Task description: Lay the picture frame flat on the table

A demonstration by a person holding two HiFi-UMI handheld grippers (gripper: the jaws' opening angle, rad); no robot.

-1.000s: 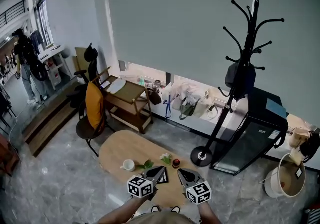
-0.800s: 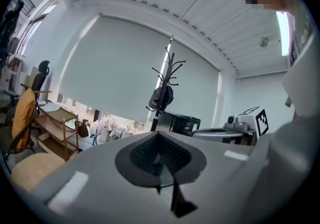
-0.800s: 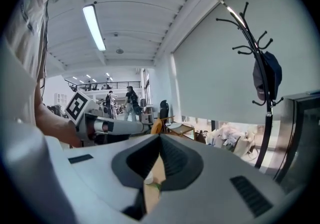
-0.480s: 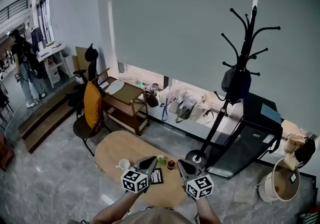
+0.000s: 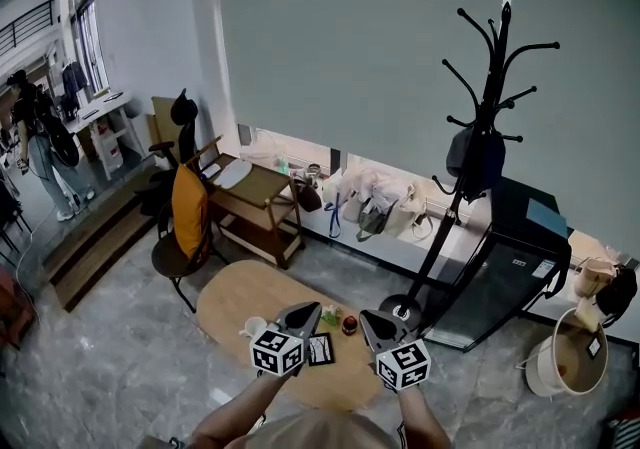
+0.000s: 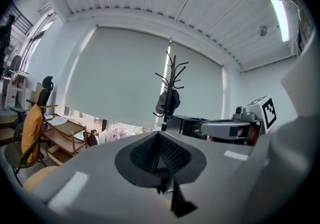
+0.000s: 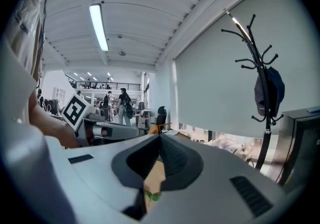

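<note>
While I hold both over the oval table's [image 5: 238, 299] near edge, L gripper [image 5: 303, 313] and R gripper [image 5: 370, 322] are clenched, empty; picture frame [image 5: 321, 348] lies flat btwn them.

Left gripper [image 5: 306, 311], right gripper [image 5: 369, 318], both closed, level

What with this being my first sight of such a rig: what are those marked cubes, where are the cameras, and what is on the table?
No robot: a person holds a tool in each hand, each ending in a two-jawed claw; the marked cubes belong to them. One camera looks down from the person's head; one rides on each tool. The left claw and right claw are both shut, holding nothing. Below them the oval wooden table carries a dark picture frame, a white cup and a small plant.
</note>
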